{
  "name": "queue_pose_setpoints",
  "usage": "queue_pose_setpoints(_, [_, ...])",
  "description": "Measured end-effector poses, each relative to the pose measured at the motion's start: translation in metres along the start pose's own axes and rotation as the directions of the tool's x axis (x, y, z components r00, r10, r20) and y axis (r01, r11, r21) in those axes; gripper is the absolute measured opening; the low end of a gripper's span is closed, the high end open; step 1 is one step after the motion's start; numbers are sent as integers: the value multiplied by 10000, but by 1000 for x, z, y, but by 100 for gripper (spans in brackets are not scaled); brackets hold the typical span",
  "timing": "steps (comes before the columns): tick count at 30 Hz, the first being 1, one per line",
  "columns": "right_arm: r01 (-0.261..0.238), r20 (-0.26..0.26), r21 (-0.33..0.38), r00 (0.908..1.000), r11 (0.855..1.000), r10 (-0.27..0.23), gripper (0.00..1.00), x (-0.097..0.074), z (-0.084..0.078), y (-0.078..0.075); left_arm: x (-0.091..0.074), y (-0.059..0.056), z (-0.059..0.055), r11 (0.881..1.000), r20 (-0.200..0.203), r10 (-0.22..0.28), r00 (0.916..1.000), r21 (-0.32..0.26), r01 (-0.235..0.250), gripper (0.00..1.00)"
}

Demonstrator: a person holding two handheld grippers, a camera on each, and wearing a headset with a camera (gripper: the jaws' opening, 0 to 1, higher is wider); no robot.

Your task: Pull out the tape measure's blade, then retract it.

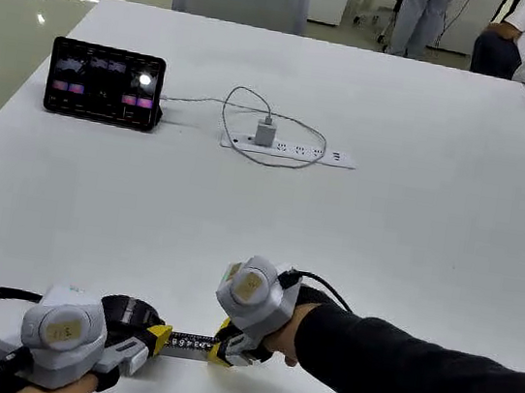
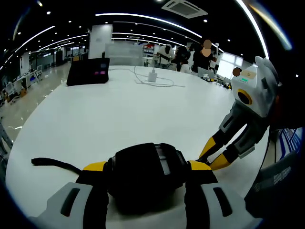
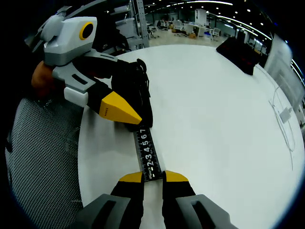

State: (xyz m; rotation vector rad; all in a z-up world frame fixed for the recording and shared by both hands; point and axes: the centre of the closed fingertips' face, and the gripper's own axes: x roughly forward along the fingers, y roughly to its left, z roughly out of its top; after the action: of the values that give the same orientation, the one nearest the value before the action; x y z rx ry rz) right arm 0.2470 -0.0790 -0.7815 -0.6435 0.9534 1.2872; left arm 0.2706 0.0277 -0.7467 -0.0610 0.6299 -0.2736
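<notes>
Black tape measure (image 2: 145, 174) in left claw (image 2: 147, 165), right claw (image 3: 153, 177) pinching blade (image 3: 146, 149).

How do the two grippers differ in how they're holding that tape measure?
The left gripper clamps the bulky black case, fingers spread wide; the right gripper pinches the thin blade, fingers nearly together. The left gripper sits at the case, while the right gripper is at the blade's pulled-out end. Both are yellow-tipped and sit low over the white table.
</notes>
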Motion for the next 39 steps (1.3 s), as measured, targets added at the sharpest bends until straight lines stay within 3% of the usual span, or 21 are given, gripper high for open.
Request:
queue_pose_setpoints(28, [-93, 378, 114, 9992, 9999, 89, 11, 9, 15, 6, 0, 1, 0, 9999, 19, -39, 10000, -157, 39, 60])
queue_pose_setpoints(39, [-170, 737, 108, 9972, 9998, 161, 11, 18, 30, 11, 0, 1, 0, 9998, 5, -66, 10000, -176, 66, 60])
